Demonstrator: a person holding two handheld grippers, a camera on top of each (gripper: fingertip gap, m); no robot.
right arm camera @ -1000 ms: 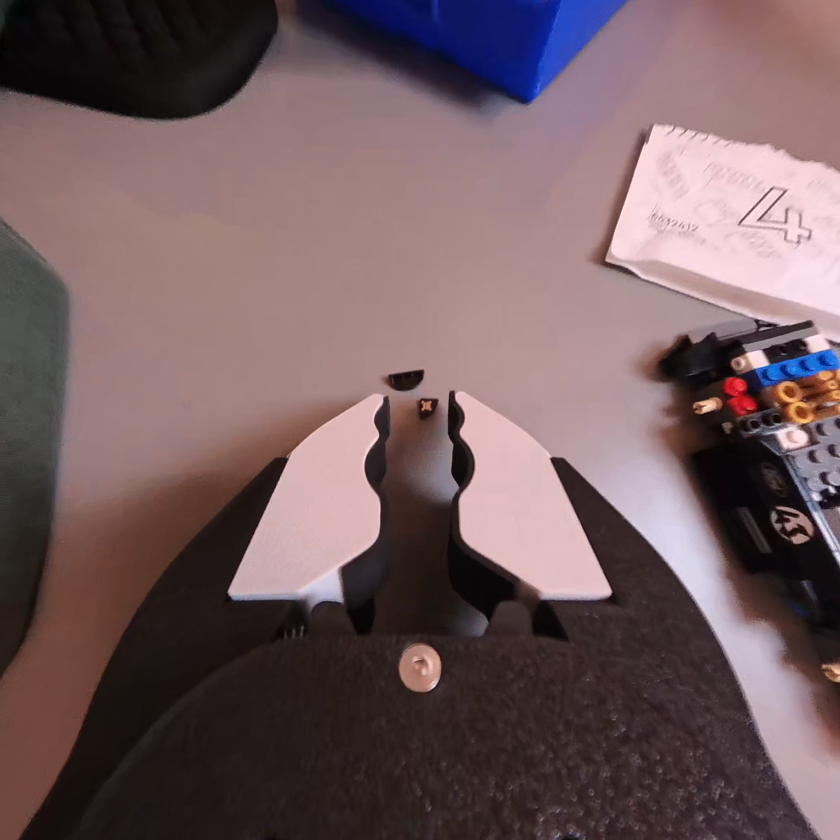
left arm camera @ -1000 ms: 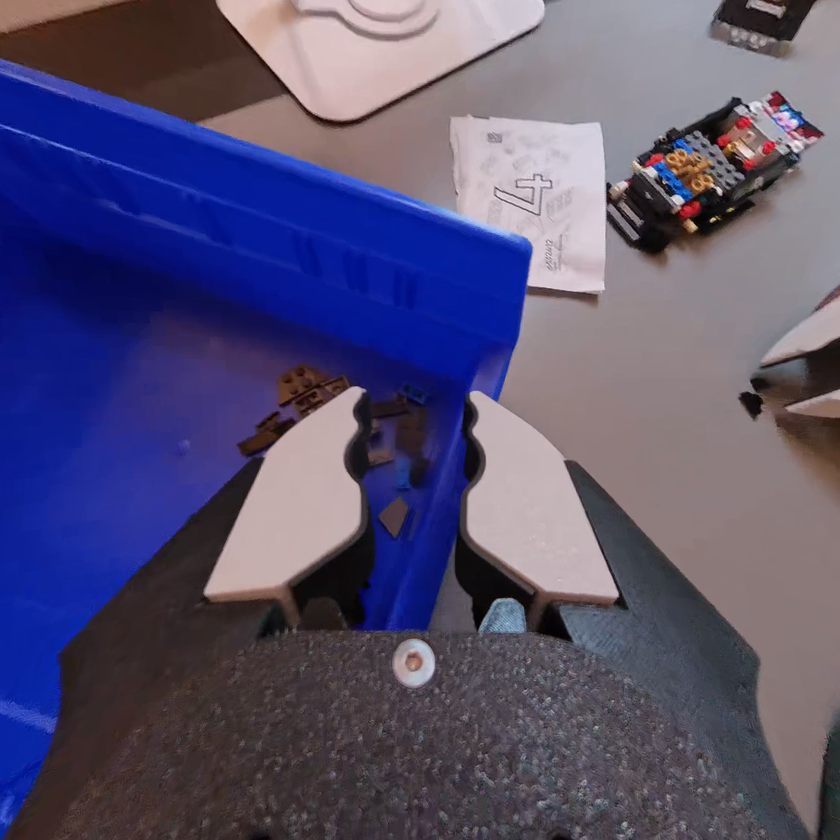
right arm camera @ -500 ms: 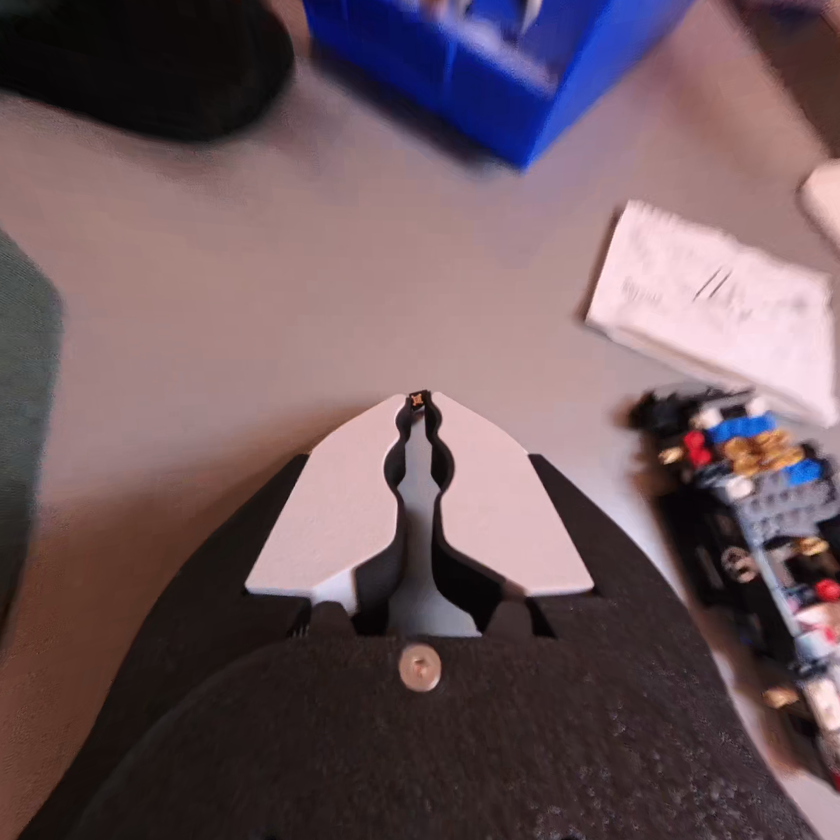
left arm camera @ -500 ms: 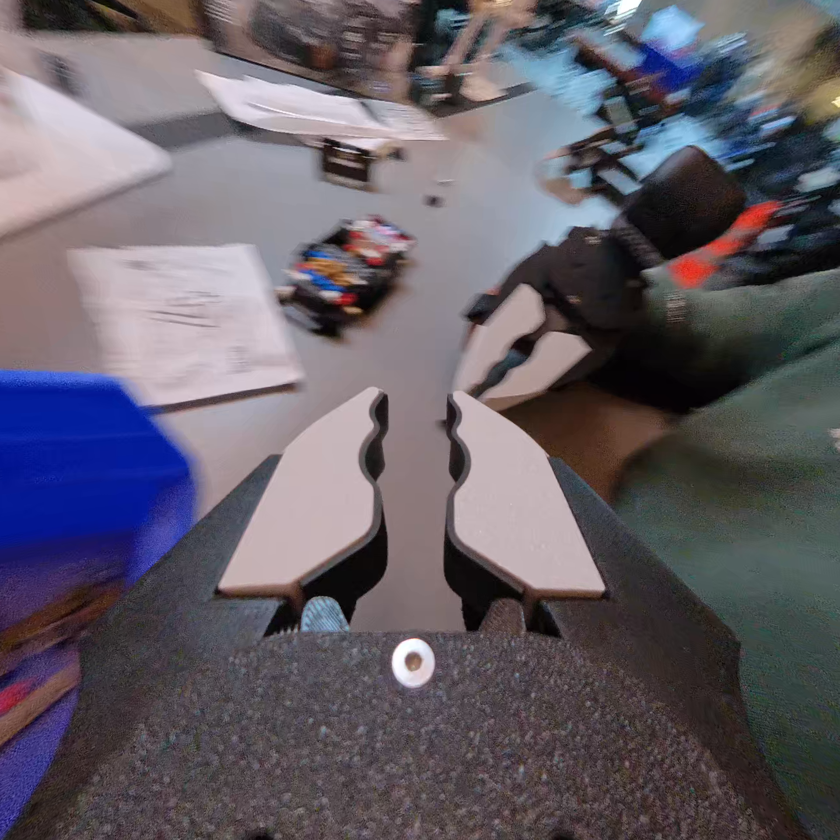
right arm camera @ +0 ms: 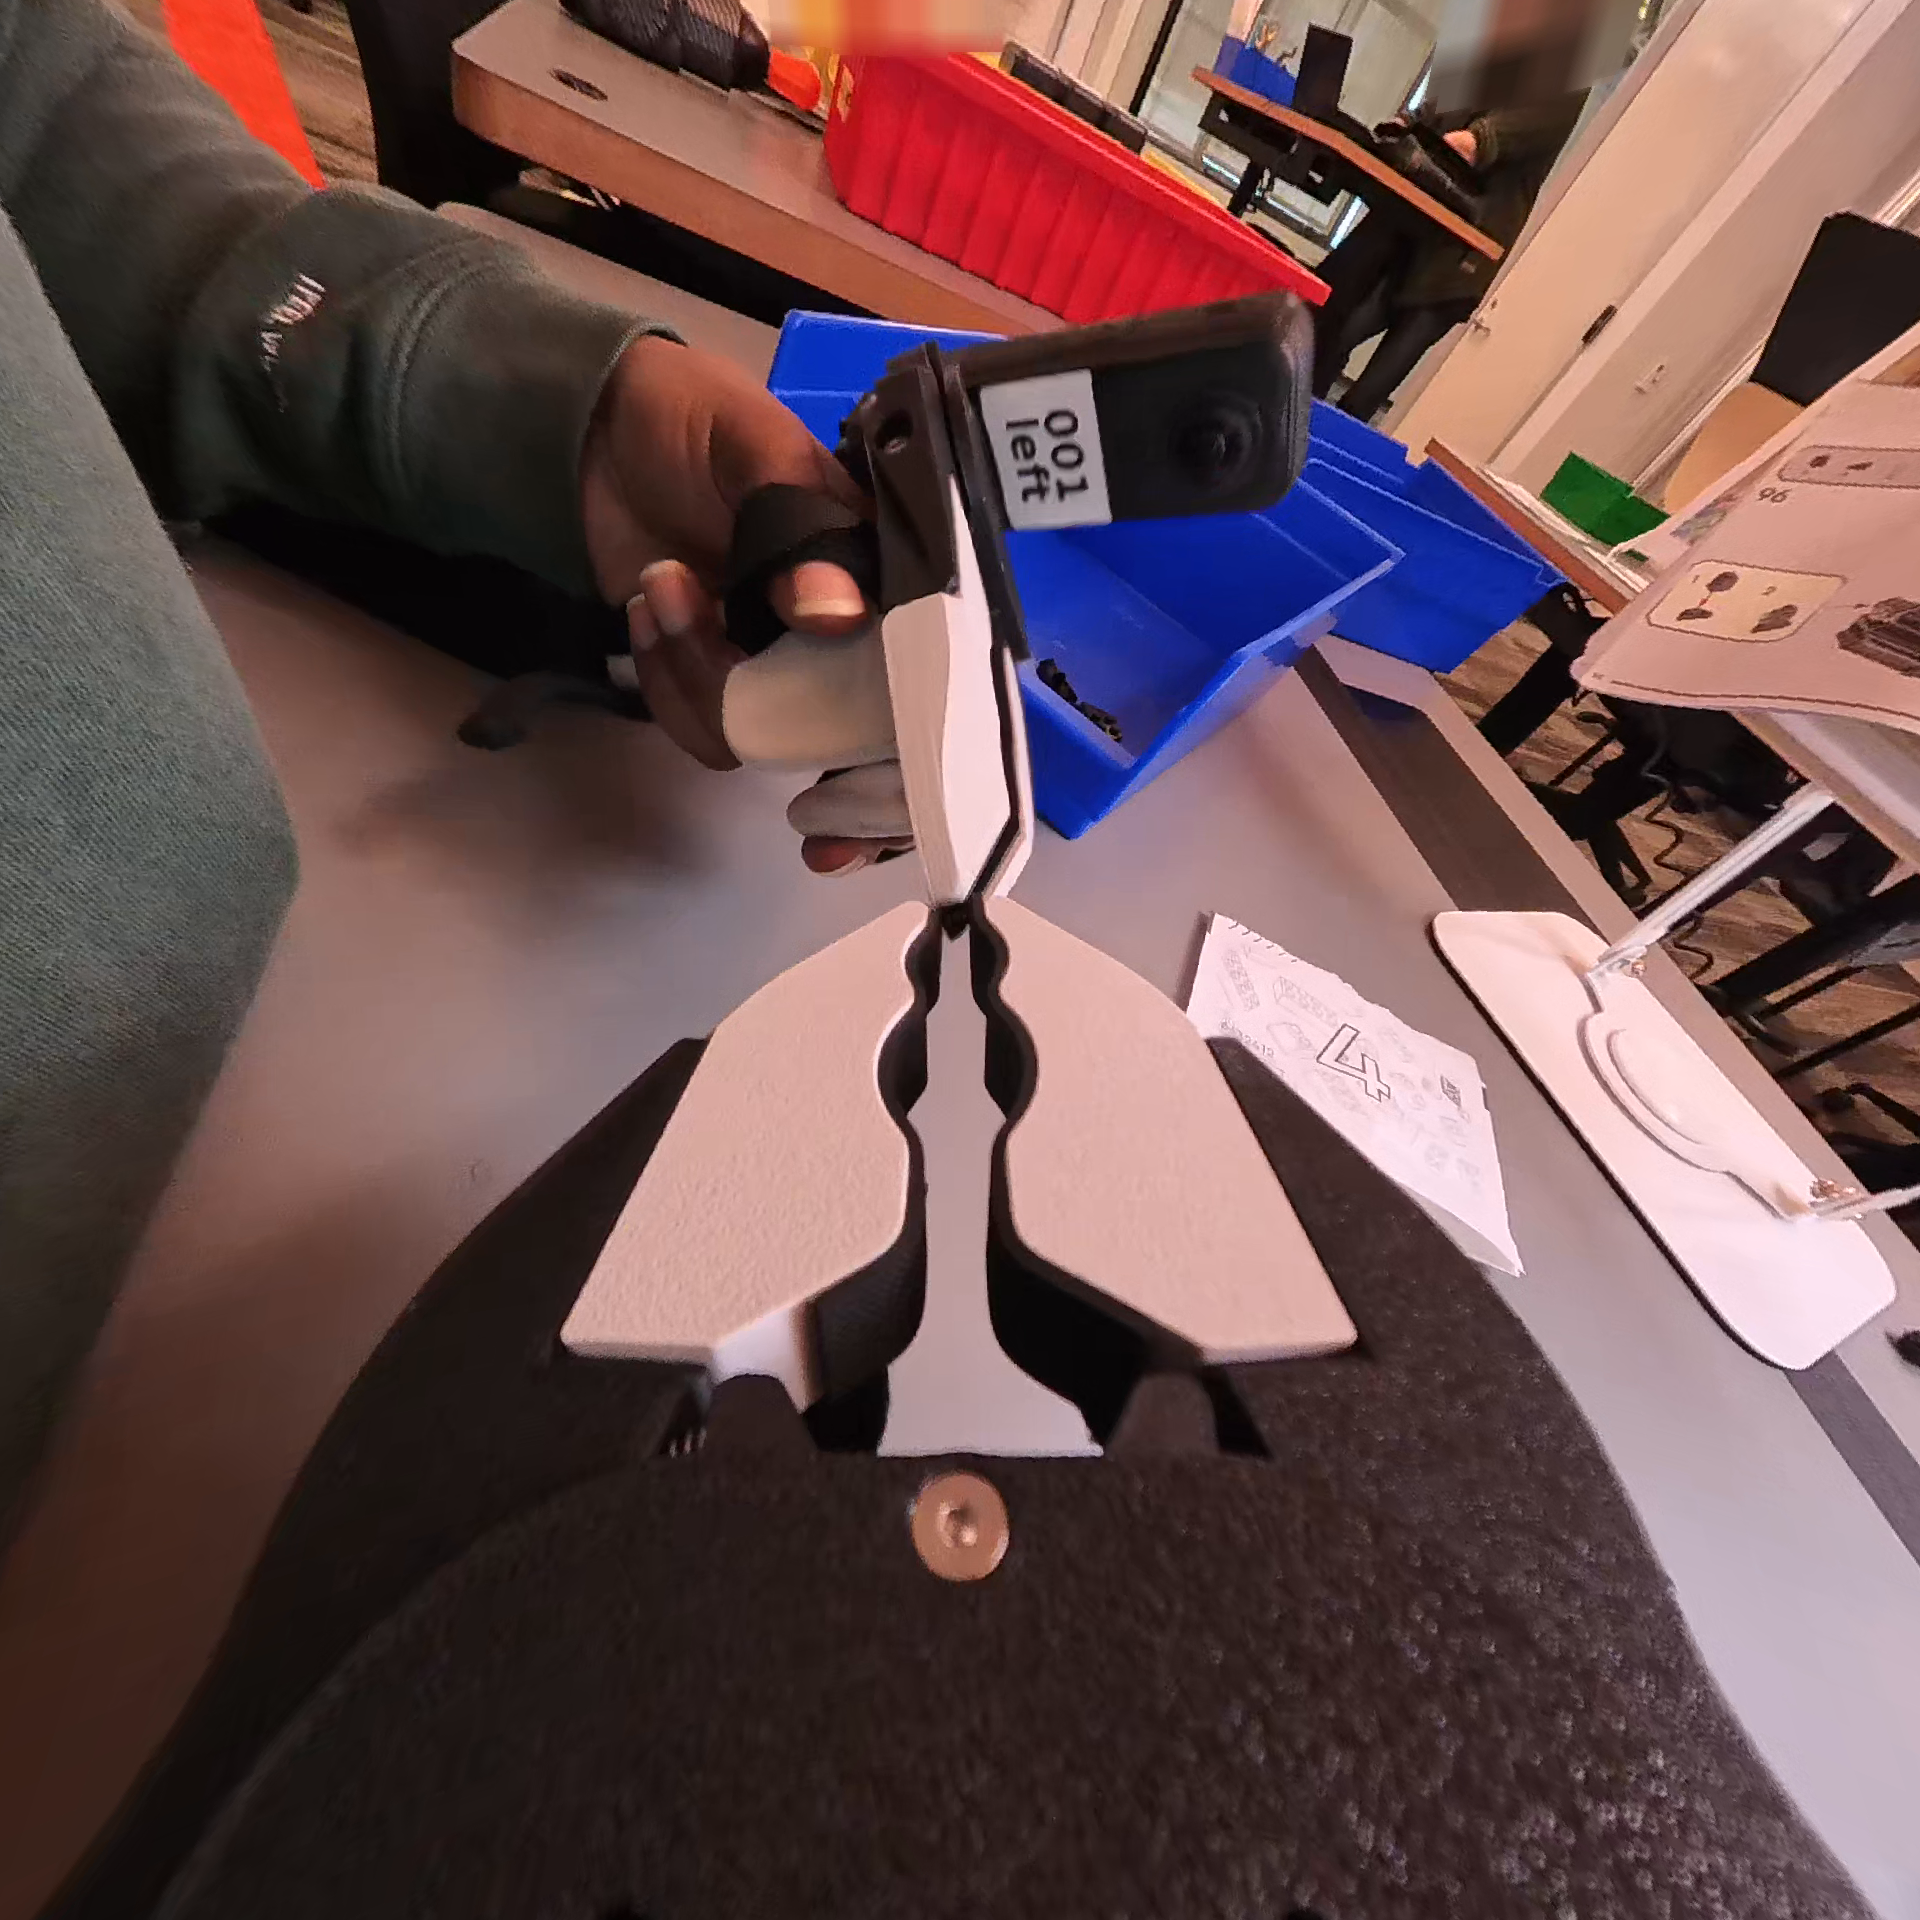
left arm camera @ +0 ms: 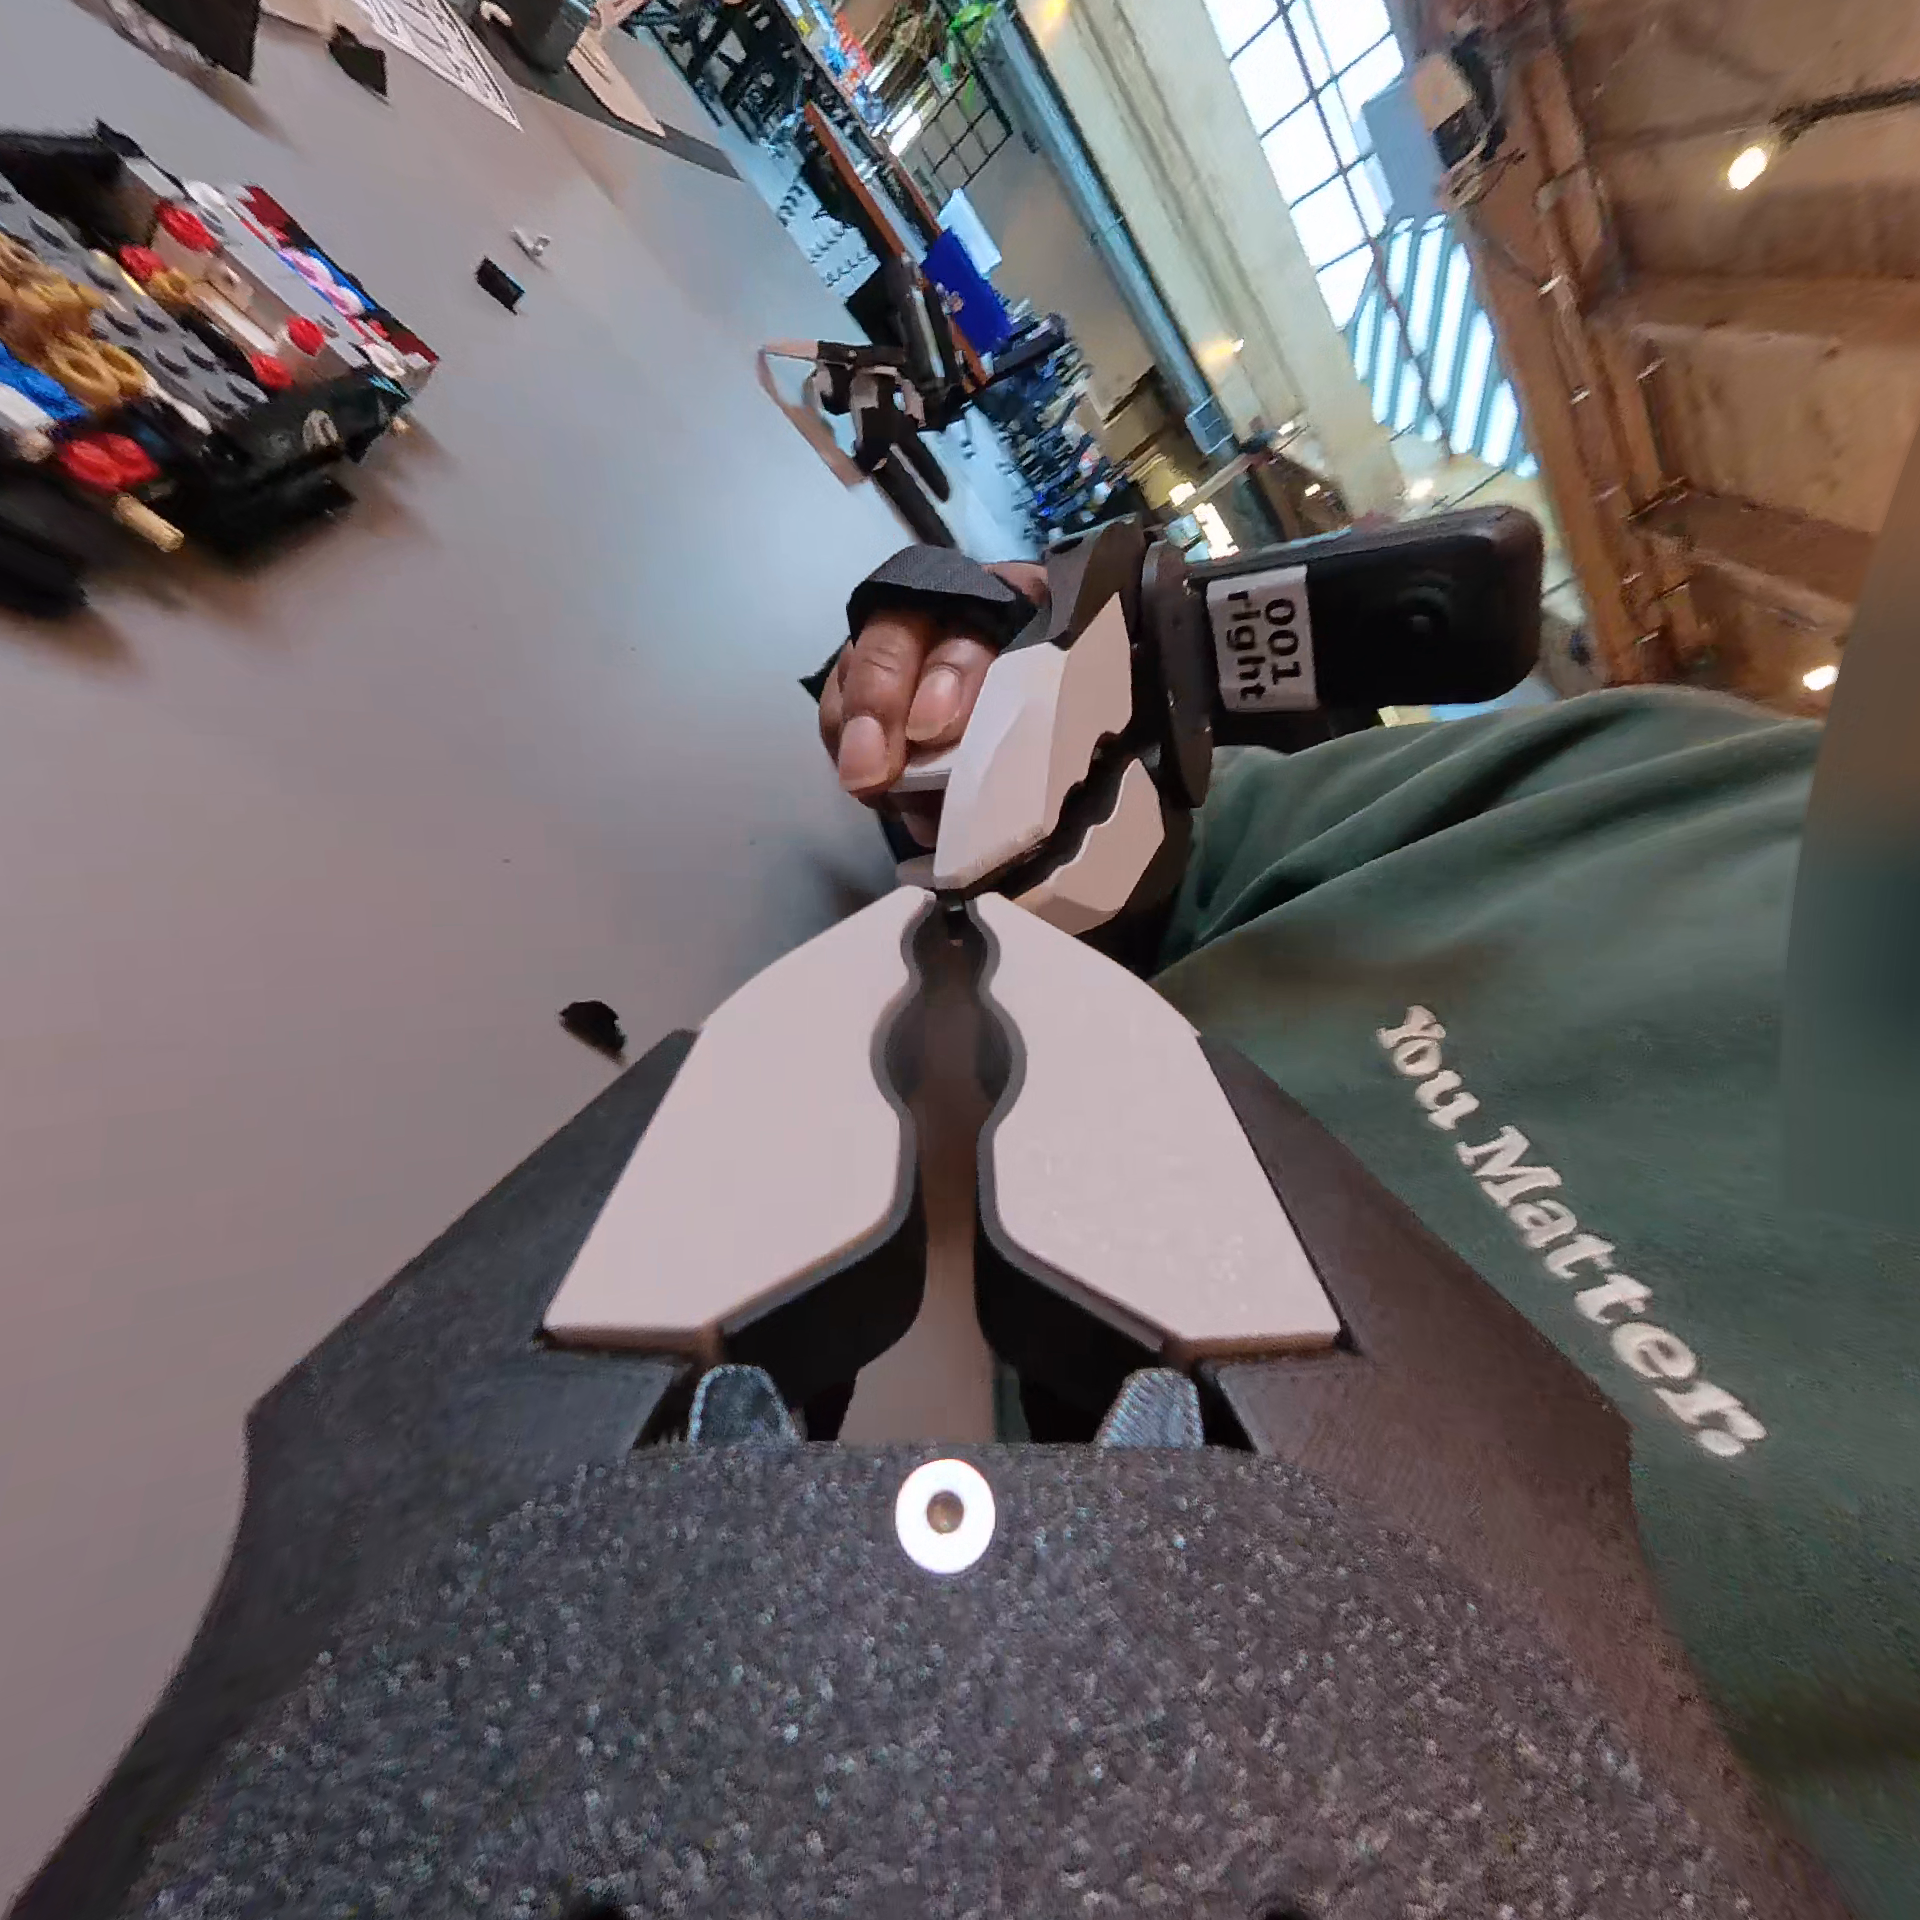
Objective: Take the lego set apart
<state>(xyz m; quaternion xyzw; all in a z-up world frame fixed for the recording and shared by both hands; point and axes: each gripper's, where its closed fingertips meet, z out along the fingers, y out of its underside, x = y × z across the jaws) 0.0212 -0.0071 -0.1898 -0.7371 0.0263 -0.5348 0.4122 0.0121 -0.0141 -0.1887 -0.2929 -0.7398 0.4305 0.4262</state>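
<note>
Both grippers are raised off the grey table [right arm camera: 582, 935] and met tip to tip. The left gripper [left arm camera: 951, 914] is closed down to a sliver at the tips, and a tiny dark piece [left arm camera: 953, 923] is pinched there. The right gripper [right arm camera: 953, 920] is closed to the same degree on the same tiny dark piece, seen at its tips in the right wrist view. The piece is almost wholly hidden by the four fingertips; its shape cannot be made out, and it is probably two small parts stuck together, though that is not confirmed by either view.

The lego car [left arm camera: 156, 343] is seen at the upper left of the left wrist view, resting on the table well apart from the grippers, cut off by the frame edge. A small black piece [left arm camera: 592, 1023] is lying on the table just beside the left gripper body.

In the right wrist view, a blue bin [right arm camera: 1195, 623] is seen behind the left gripper, with a few dark parts inside, partly screened by the gripper. A torn paper bag [right arm camera: 1361, 1081] is lying flat to the right, and a white stand base [right arm camera: 1662, 1132] beyond it. Green sleeves are visible in both views.
</note>
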